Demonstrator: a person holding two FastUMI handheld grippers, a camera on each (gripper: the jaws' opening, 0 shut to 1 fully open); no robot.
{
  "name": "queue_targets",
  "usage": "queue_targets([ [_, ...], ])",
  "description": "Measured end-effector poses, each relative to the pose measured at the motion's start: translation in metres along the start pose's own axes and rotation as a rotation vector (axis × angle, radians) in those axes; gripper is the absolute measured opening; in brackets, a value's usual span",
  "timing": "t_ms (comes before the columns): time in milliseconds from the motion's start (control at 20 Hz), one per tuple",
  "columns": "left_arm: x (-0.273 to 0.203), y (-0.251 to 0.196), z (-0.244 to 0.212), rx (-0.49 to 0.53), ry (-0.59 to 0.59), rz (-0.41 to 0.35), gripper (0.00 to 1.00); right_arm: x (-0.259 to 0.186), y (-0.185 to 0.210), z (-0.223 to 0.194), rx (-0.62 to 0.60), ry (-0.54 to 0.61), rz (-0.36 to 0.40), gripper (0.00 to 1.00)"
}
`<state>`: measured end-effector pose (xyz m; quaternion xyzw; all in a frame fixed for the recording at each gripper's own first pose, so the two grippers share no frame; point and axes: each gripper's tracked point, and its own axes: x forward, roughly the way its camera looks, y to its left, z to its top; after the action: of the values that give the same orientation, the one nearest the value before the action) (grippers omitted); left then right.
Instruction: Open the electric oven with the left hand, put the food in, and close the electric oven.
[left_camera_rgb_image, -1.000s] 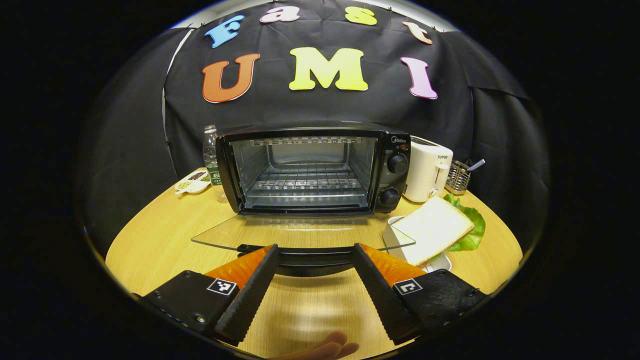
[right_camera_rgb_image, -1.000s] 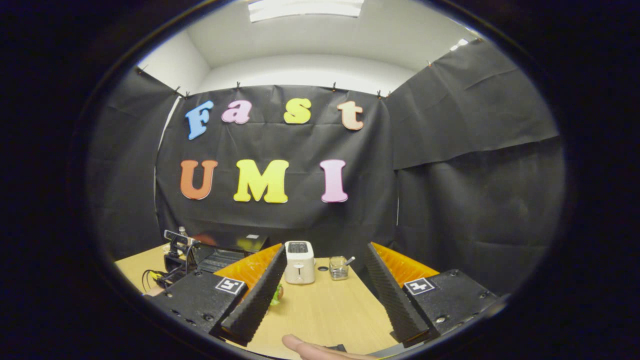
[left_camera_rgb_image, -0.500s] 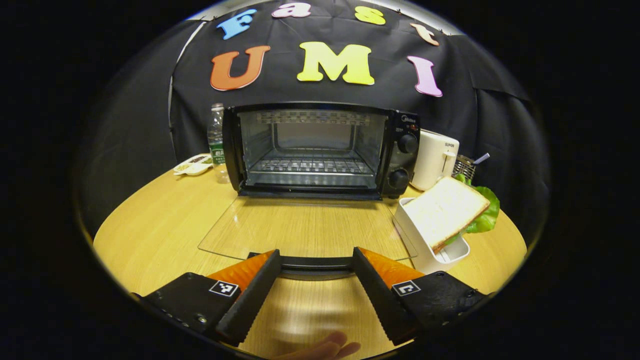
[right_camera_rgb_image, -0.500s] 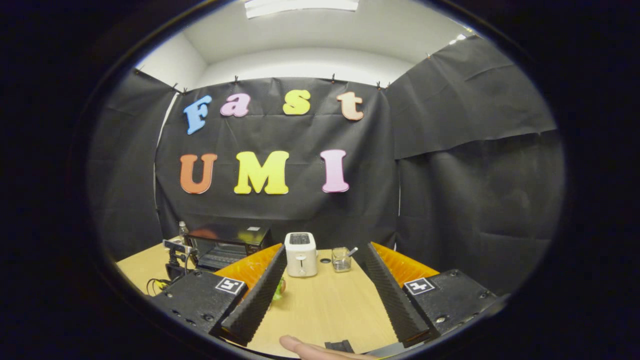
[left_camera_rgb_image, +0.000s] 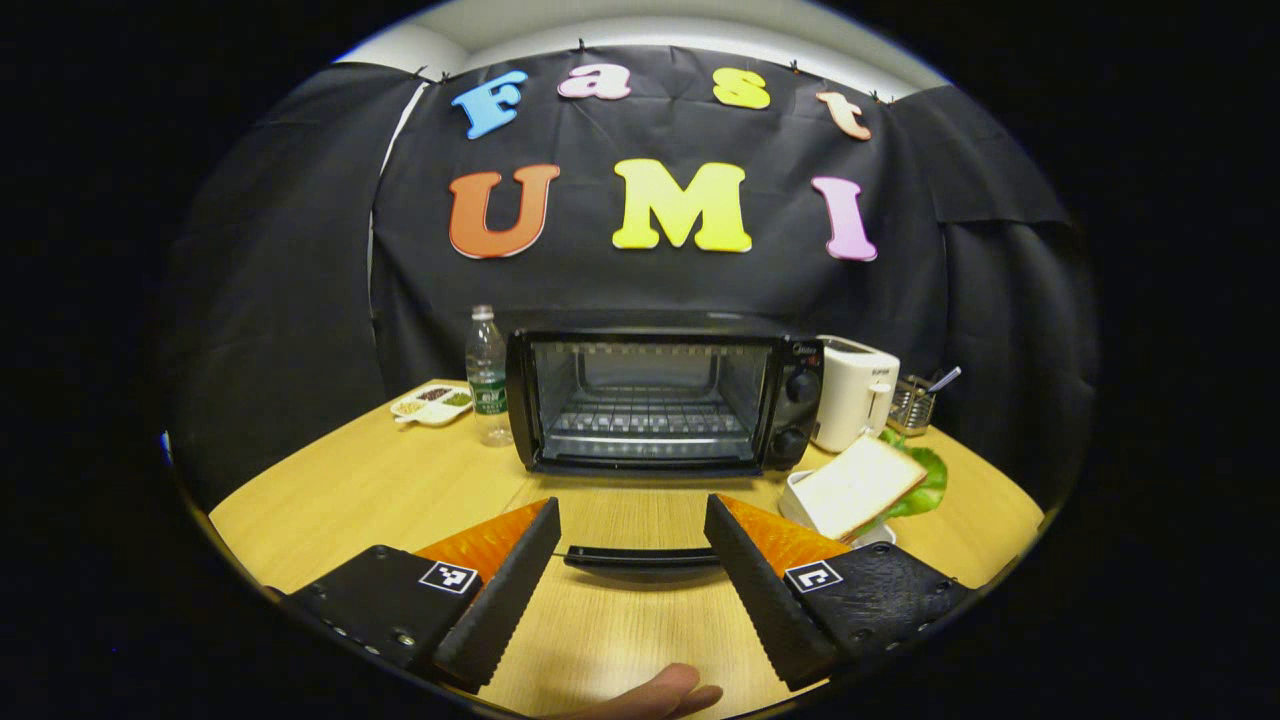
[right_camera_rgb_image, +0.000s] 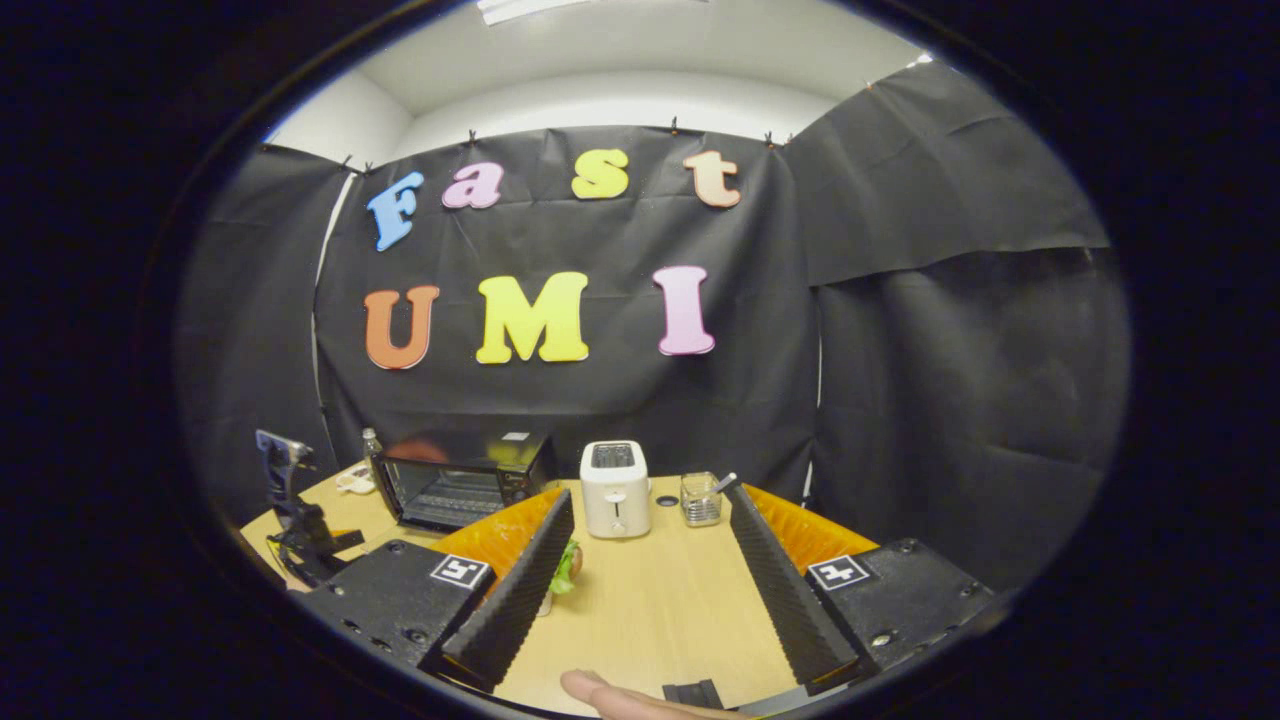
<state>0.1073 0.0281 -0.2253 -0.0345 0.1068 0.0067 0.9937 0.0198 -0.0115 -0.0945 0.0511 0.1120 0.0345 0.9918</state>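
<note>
On toaster (left_camera_rgb_image: 853, 404) beside open oven (left_camera_rgb_image: 664, 401): small unreadable brand mark.

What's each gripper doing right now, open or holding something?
Left gripper: open, holding nothing, oven door handle lying between its fingers.
Right gripper: open, holding nothing.

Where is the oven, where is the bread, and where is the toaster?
oven (left_camera_rgb_image: 648, 408), left gripper view, on the wire rack inside its open front.
bread (left_camera_rgb_image: 855, 485), left gripper view, on the flat top of the slice.
toaster (right_camera_rgb_image: 615, 490), right gripper view, on its white front face.
</note>
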Motion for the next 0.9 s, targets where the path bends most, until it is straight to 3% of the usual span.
queue_targets([
  [300, -0.064, 0.028, 0.082, -0.063, -0.18, 0.045, 0.95, 0.069, 0.013, -0.018, 0.007, 0.173, 0.082, 0.95],
  [350, -0.07, 0.03, 0.089, -0.068, -0.188, 0.049, 0.87, 0.082, 0.019, -0.023, 0.01, 0.211, 0.109, 1.0],
  [400, -0.075, 0.031, 0.092, -0.064, -0.187, 0.054, 0.95, 0.096, 0.028, -0.03, 0.011, 0.257, 0.144, 1.0],
  [650, -0.092, 0.03, 0.119, 0.038, -0.202, 0.08, 0.94, 0.143, 0.075, -0.091, 0.029, 0.565, 0.374, 1.0],
  [900, -0.089, 0.015, 0.134, 0.085, -0.216, 0.086, 0.94, 0.176, 0.095, -0.145, 0.119, 0.817, 0.505, 0.98],
])
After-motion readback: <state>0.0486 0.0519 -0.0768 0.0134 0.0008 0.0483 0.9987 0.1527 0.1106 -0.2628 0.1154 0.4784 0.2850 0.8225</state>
